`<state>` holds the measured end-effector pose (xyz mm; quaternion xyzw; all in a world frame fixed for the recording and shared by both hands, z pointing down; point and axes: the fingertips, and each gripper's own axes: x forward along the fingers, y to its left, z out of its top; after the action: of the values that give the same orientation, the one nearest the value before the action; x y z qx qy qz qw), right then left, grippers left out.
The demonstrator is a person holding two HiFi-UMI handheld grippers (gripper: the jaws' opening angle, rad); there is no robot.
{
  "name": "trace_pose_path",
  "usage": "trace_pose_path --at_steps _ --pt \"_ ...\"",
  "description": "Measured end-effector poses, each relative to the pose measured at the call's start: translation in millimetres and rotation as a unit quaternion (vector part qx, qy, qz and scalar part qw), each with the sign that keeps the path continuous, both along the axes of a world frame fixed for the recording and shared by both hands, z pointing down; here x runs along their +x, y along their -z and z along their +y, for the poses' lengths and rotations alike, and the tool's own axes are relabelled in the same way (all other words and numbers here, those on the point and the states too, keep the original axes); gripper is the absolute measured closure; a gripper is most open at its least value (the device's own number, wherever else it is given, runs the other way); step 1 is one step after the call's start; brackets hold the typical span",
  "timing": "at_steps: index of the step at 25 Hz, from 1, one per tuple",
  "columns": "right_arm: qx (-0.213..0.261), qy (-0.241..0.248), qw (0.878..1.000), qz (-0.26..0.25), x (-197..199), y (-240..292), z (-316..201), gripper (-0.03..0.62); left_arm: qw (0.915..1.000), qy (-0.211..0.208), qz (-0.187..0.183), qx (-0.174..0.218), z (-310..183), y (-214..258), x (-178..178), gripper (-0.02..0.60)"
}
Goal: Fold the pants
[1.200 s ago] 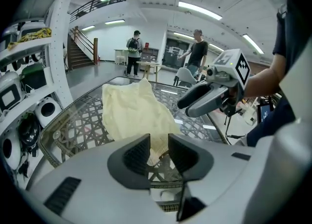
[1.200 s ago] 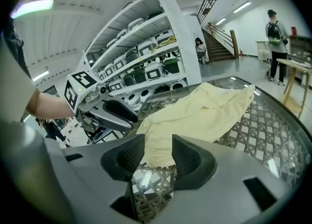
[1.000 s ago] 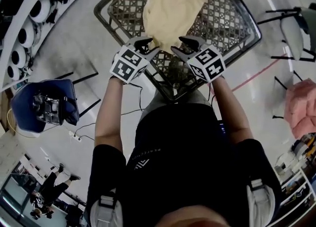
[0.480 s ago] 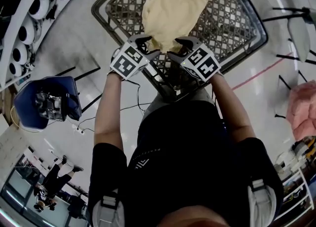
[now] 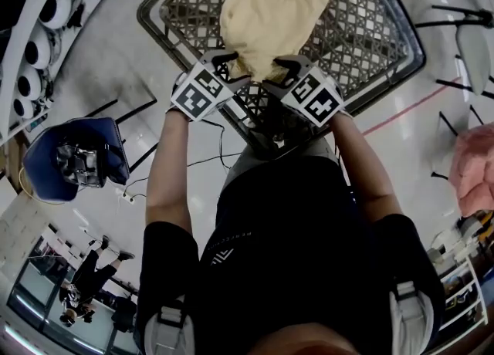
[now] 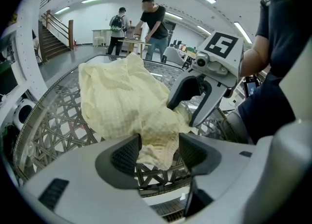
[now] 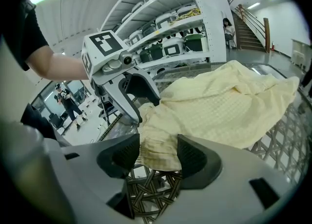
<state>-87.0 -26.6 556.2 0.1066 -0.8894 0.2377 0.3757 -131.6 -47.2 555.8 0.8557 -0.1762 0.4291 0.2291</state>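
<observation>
Both tools point(image 5: 229, 68) point(image 5: 279, 70) newly wider, pants point(image 5: 274, 6) between

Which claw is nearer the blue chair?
Left. The left claw is on the side toward the blue chair; the right claw is beyond it. Both have just been opening, an edge of the pants between their jaws.

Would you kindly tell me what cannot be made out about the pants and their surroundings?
Pants, far end: head view, cut off by the top edge.
Pants' lower layers: both gripper views, covered by their own folds.
Table, far corner: head view, cut off by the top edge.
Pink item: head view, cut off by the right edge.
Load on the blue chair: head view, too small and dark.
</observation>
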Motion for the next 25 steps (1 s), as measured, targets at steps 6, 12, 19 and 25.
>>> trace_pose_path --at_steps 6,12,19,25 --pt "0.007 0.0 1.0 0.001 -1 -2 0 0.359 0.9995 -0.029 0.01 -0.007 4 0 4 0.279" --pt "0.057 0.005 0.998 0.017 -1 -6 0 0.361 0.9975 -0.066 -0.008 0.024 10 -4 4 0.265" --pt "0.058 -0.012 0.998 0.022 0 -7 -3 0.375 0.996 -0.04 -0.022 0.078 2 -7 4 0.339" --pt "0.035 -0.028 0.999 0.022 -1 -7 -3 0.436 0.9966 -0.016 -0.028 0.075 -3 -7 2 0.38"
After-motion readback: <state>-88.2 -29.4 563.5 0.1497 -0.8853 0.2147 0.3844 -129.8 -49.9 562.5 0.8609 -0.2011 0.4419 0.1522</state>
